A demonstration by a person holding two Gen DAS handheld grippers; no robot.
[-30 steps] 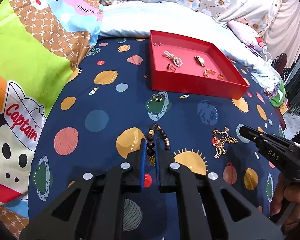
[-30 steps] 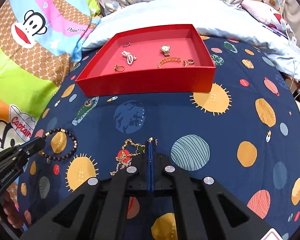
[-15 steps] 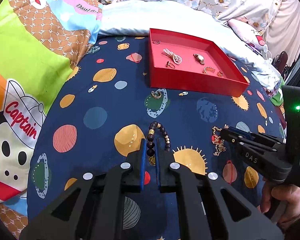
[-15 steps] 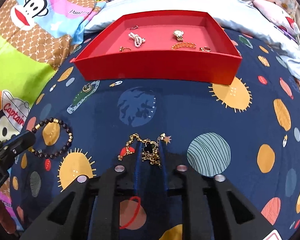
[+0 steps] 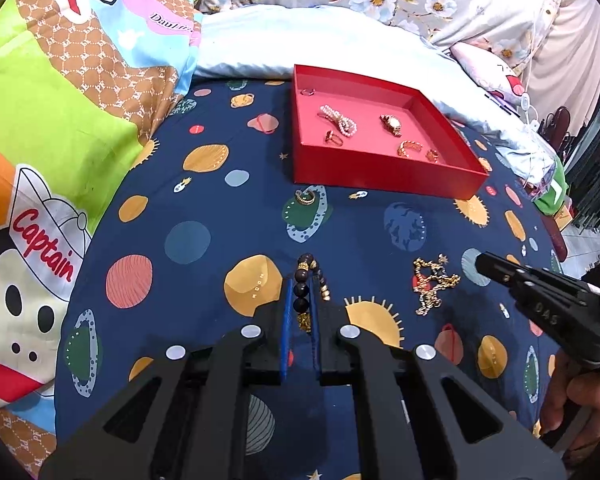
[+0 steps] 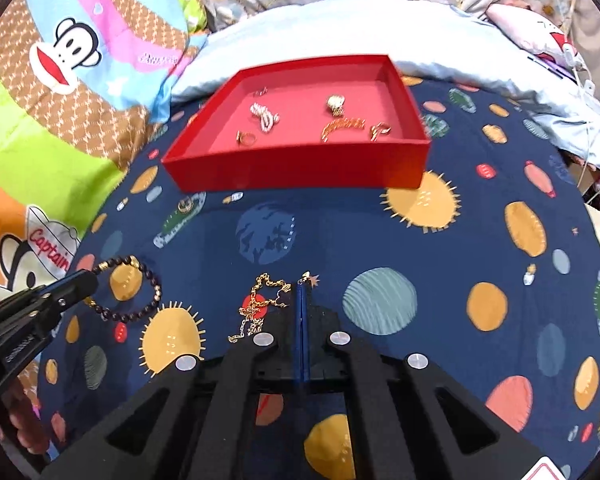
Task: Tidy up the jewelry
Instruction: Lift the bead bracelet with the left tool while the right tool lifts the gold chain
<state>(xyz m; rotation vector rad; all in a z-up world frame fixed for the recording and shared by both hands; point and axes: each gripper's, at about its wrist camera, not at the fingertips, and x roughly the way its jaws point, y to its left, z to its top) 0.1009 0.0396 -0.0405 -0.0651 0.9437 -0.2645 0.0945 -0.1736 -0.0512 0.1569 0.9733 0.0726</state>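
Near the red tray (image 5: pixel 380 178), a beaded bracelet (image 5: pixel 302 292) is clamped by the left gripper (image 5: pixel 300 304); a gold chain (image 6: pixel 260 304) is pinched by the right gripper's (image 6: pixel 302 300) closed fingers.

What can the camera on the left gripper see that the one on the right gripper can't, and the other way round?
Only the left wrist view shows the left gripper from behind, with the dark bead bracelet between its fingers, and the right gripper from the side. Only the right wrist view shows the right gripper's fingers pressed together, and the bracelet as an open loop. Both show the red tray holding jewelry, the gold chain and a gold ring on the planet-print cloth.
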